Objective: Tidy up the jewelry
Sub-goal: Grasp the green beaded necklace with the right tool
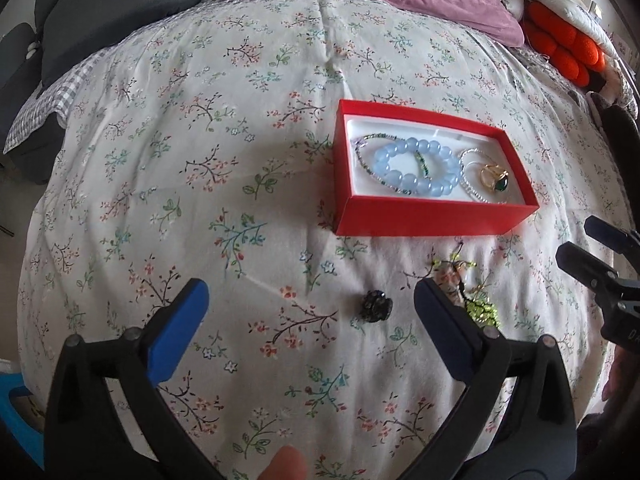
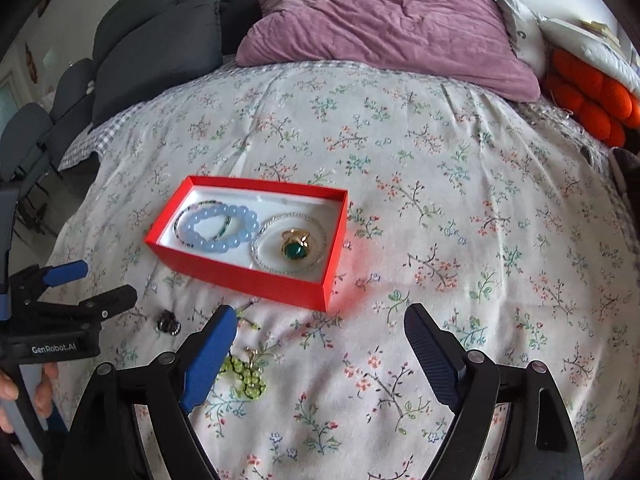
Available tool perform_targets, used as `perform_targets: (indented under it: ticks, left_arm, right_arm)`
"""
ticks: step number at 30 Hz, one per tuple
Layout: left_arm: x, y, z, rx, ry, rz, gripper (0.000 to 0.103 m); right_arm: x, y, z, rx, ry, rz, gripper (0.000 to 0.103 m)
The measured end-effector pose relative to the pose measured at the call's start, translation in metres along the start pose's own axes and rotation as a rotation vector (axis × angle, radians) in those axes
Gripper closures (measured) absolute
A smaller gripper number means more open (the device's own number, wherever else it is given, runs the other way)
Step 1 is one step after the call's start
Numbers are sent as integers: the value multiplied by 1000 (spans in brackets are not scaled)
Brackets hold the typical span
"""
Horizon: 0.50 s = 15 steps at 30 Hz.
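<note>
With both my left gripper (image 1: 310,320) and right gripper (image 2: 320,344) spread wide and empty, the small black beaded trinket (image 1: 376,306) and green beaded earring (image 2: 244,374) lie loose on the soft floral quilt (image 1: 240,160) beside the red cardboard box (image 1: 420,220), so I judge my pads could pinch fabric instead.

Floral bedspread (image 1: 240,140), purple pillow (image 2: 392,24)
</note>
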<state>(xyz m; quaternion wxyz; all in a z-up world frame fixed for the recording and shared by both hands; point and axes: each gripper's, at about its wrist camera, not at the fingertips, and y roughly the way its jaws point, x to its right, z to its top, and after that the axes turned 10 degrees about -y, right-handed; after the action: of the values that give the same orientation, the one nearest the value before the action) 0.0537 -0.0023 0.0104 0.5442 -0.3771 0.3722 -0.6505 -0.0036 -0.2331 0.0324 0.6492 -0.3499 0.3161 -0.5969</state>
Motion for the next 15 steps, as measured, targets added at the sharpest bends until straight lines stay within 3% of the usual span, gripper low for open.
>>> perform_targets:
  ticks: [9,15]
  left_arm:
    - [-11,18,-33,-3,106,28,1]
    - [-2,26,-46,50,205,5,1]
  right_arm:
    - [-16,26,-38,-110,-89,15,16]
    - [-38,49,-58,-186,-152,78,16]
